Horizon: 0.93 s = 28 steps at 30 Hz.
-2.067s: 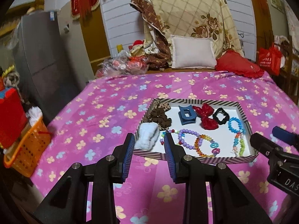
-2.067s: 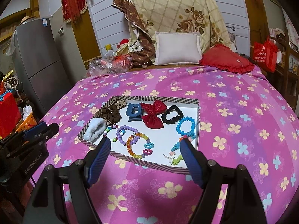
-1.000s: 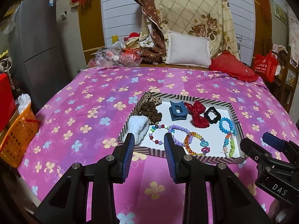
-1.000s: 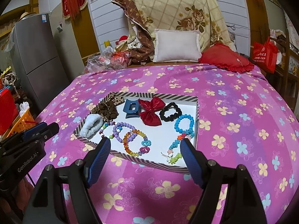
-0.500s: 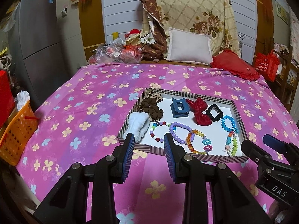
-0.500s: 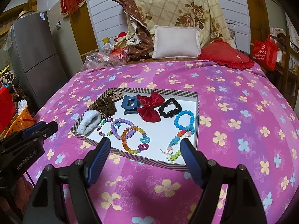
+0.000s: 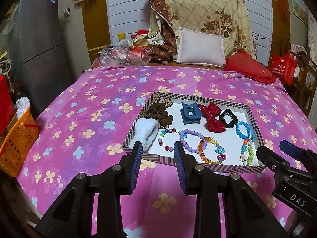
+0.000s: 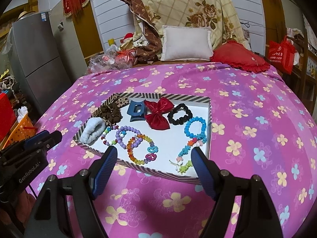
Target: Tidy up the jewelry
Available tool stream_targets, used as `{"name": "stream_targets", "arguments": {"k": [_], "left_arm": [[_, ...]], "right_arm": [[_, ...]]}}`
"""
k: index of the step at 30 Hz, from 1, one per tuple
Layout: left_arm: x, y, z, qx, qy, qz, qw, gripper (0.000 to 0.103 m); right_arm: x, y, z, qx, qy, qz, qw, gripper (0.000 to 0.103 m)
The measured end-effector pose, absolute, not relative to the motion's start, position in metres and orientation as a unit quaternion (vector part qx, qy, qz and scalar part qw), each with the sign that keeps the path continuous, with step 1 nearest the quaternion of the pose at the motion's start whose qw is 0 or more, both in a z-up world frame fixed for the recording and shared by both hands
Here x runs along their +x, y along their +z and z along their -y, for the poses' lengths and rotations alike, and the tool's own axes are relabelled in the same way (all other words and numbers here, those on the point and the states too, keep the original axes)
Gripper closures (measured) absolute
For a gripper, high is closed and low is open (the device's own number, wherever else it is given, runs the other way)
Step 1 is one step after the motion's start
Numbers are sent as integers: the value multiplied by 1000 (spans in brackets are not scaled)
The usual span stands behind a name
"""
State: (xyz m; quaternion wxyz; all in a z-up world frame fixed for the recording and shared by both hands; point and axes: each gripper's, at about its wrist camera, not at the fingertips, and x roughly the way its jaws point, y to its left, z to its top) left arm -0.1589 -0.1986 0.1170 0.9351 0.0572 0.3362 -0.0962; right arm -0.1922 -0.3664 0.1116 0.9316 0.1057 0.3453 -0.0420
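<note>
On pink flowered bedsheet [image 8: 247, 107]: striped-rim white shallow box [image 8: 158, 96] holding bead bracelets [image 8: 195, 127], scrunchies, red bow [image 8: 158, 115]. Left gripper [image 7: 157, 154] partly parted, empty. Right gripper [image 8: 153, 158] spread wide, empty, short of box.

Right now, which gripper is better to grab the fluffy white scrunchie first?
Probably the left gripper. Its jaws are open with nothing between them, and the white scrunchie lies just beyond them at the tray's near-left corner. The right gripper is open too, but faces the bracelets further right.
</note>
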Motion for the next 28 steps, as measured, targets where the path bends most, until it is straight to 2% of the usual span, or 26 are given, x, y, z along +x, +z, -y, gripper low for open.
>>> {"name": "stream_targets", "arguments": {"k": [28], "left_arm": [[-146,108,202,67,-96,-343,932,77]], "right_arm": [[-186,102,377,104,-48,-353,929,23]]}}
